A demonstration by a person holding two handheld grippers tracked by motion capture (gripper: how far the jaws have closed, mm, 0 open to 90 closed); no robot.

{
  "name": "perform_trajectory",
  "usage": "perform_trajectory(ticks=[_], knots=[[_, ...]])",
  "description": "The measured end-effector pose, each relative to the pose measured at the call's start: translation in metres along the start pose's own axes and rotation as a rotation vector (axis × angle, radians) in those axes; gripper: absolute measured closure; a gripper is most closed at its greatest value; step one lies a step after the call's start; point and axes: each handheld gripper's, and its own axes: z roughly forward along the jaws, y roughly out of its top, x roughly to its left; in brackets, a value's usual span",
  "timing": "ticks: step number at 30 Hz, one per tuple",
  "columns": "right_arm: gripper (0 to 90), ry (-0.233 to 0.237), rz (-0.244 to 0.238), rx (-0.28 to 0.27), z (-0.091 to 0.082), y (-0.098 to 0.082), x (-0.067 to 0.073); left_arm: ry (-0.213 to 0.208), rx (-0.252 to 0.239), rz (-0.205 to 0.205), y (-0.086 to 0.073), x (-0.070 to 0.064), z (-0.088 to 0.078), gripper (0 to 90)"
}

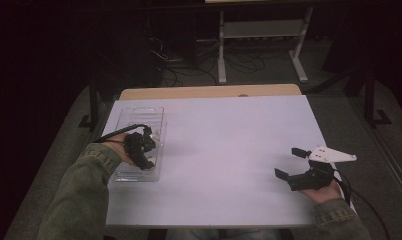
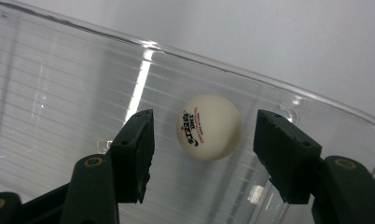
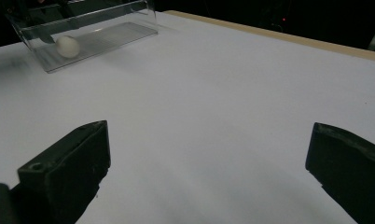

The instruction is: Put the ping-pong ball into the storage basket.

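Inside clear tray (image 2: 279, 88), white printed ball (image 2: 209, 127) loose between parted left tongs (image 2: 204, 140), right tongs (image 3: 209, 163) wide apart

The high view looks forward and down over the white table (image 1: 229, 150). The left gripper view sits close above the clear tray (image 2: 83, 84) — the right gripper view, low and far, shares it (image 3: 83, 28).

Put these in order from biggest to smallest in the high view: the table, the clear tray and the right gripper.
1. table
2. clear tray
3. right gripper, though it sits nearer the camera, so it may look bigger than it is.
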Motion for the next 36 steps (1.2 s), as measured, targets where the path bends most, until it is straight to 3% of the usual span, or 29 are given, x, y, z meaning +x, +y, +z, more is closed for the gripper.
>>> perform_trajectory(ticks=[14, 22, 27, 31, 36], knots=[[0.0, 0.002, 0.004, 0.002, 0.0, 0.0, 0.0, -0.011, -0.041, -0.048, -0.007, 0.005, -0.017, 24.5], [0.0, 0.006, -0.003, 0.003, 0.0, 0.0, 0.001, 0.026, -0.066, -0.075, -0.008, 0.005, -0.028, 3.5], [0.0, 0.007, -0.002, 0.002, 0.0, 0.0, 0.001, 0.004, -0.093, -0.089, -0.006, 0.004, -0.035, 0.0], [0.0, 0.009, -0.005, 0.003, 0.001, 0.0, 0.001, 0.004, -0.083, -0.059, -0.003, -0.001, -0.037, 0.0], [0.0, 0.01, -0.006, 0.003, 0.0, 0.0, 0.002, 0.022, -0.105, -0.032, 0.003, -0.009, -0.04, 0.0]])
